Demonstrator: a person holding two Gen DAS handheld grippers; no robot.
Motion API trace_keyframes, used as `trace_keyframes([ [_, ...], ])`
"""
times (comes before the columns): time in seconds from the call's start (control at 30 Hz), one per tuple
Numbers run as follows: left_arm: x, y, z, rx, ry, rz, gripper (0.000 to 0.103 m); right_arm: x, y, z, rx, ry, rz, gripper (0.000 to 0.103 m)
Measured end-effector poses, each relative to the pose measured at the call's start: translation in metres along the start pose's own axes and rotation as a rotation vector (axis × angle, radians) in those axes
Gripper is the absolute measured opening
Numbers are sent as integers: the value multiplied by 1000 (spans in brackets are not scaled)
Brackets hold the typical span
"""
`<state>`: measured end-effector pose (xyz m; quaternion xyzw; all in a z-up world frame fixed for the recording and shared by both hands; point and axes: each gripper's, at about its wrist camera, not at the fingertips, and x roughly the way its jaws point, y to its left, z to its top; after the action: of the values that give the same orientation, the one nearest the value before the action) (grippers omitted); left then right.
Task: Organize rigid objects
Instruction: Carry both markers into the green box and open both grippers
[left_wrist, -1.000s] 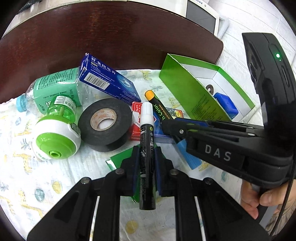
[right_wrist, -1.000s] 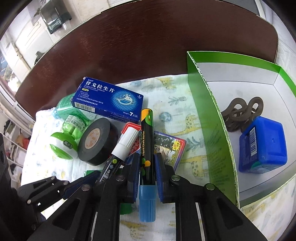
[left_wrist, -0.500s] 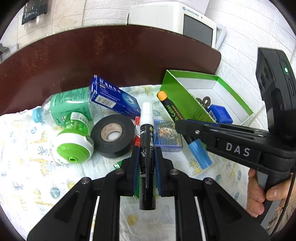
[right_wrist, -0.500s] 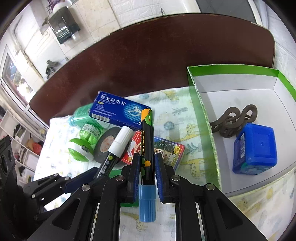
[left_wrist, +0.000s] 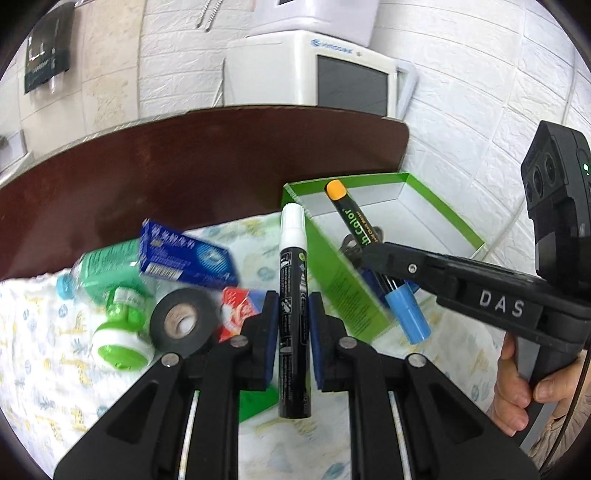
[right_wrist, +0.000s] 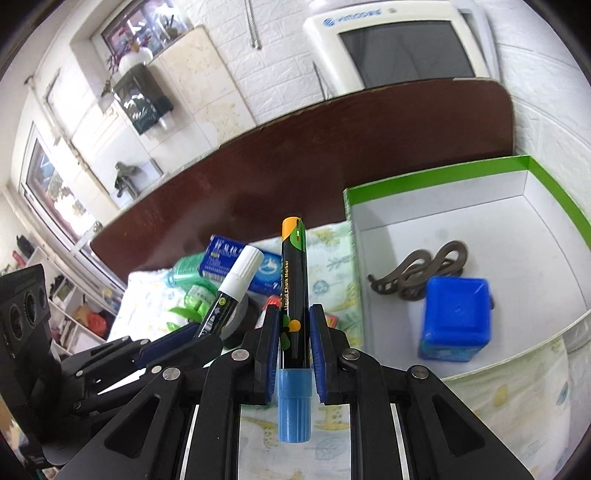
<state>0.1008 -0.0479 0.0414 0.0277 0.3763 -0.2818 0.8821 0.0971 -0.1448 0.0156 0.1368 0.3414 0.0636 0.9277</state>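
My left gripper (left_wrist: 293, 299) is shut on a black marker with a white cap (left_wrist: 293, 295), held above the patterned cloth (left_wrist: 44, 369). My right gripper (right_wrist: 293, 317) is shut on a black chalk marker with a blue cap and orange end (right_wrist: 293, 295), lifted near the left wall of the green-rimmed box (right_wrist: 546, 173). The box holds a blue container (right_wrist: 456, 319) and dark curled hooks (right_wrist: 417, 273). The right gripper and its marker (left_wrist: 373, 254) show in the left wrist view over the box (left_wrist: 332, 273). The white-capped marker (right_wrist: 232, 291) shows in the right wrist view.
On the cloth lie a black tape roll (left_wrist: 183, 323), a green-and-white bottle (left_wrist: 120, 336), a green water bottle (left_wrist: 107, 269), a blue medicine box (left_wrist: 184, 254) and a red card pack (left_wrist: 240, 314). Dark brown table (left_wrist: 203, 162) behind, white machine (left_wrist: 314, 70) at the wall.
Both grippers have risen with their markers and tilted up, so the wall and the machine show. The right gripper's marker has moved over the green box.
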Motion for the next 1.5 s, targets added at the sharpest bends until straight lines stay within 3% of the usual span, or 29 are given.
trace_keyframes([
  [0.27, 22, -46, 36, 63, -8, -45, 14, -40, -54, 28, 80, -134, -79, 18],
  [0.6, 51, -104, 70, 128, -3, -108, 14, -59, -102, 42, 116, -178, -165, 18],
  [0.97, 105, -134, 75, 134, 90, -126, 14, -55, -152, 45, 141, -182, -283, 18],
  [1.5, 145, -138, 78, 94, 156, -148, 14, -31, -177, 43, 158, -117, -328, 18],
])
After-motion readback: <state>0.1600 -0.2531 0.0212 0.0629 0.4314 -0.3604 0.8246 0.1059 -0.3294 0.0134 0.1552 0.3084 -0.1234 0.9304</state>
